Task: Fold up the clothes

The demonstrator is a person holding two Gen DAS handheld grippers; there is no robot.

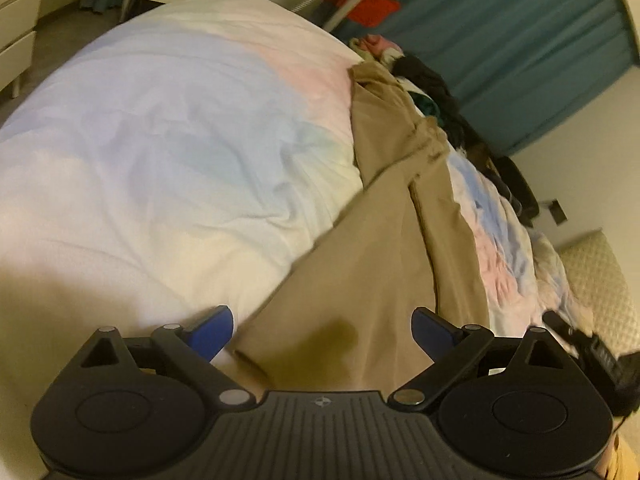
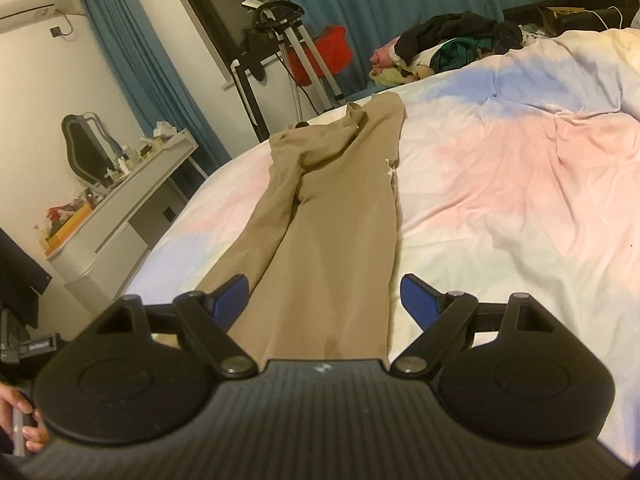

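Observation:
Tan trousers [image 2: 320, 216] lie lengthwise on the pastel bed cover [image 2: 500, 184], folded leg over leg, with the waistband at the far end. They also show in the left wrist view [image 1: 368, 264]. My right gripper [image 2: 324, 292] is open, with its blue fingers on either side of the near leg end. My left gripper [image 1: 322, 326] is open over the near end of the trousers. Neither gripper holds any cloth.
A pile of mixed clothes [image 2: 448, 48] lies at the far edge of the bed, also in the left wrist view [image 1: 424, 80]. A white dresser [image 2: 120, 216] with clutter stands to the left of the bed. Teal curtains [image 2: 400, 8] and a stand [image 2: 296, 40] are behind.

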